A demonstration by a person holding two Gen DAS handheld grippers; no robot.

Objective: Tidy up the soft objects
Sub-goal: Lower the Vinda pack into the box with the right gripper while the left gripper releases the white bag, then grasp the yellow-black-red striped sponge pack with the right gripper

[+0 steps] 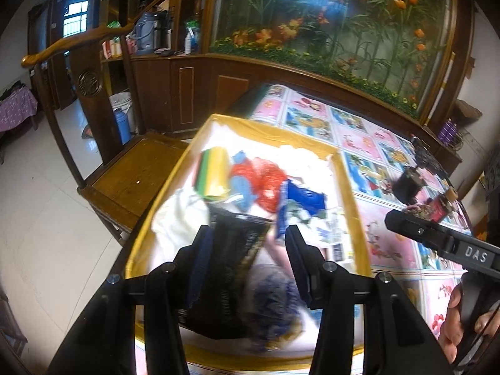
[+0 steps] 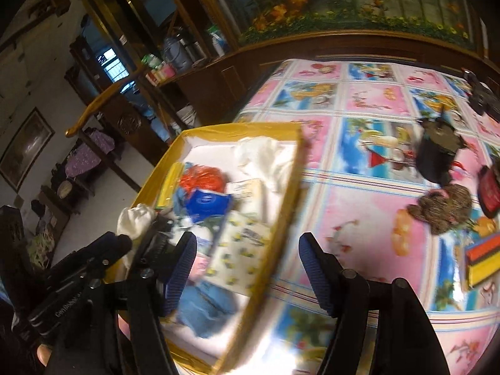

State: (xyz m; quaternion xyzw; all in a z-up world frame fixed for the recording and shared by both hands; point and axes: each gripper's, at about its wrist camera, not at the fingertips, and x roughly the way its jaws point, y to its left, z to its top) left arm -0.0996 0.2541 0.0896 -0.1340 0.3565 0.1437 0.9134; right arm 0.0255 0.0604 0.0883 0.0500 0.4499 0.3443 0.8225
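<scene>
Several soft things are already lying in the yellow box [image 1: 347, 184]; others (a brown plush [image 2: 443, 207] among them) are waiting on the bench [image 2: 359, 193]. The left gripper [image 1: 247, 250] and the right gripper [image 2: 247, 268] are both hovering released, fingers grasping nothing.

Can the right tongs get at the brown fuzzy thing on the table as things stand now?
Probably yes. The right tongs are open and empty, and the brown fuzzy thing lies uncovered on the tablecloth, outside the box, with bare cloth between.
</scene>
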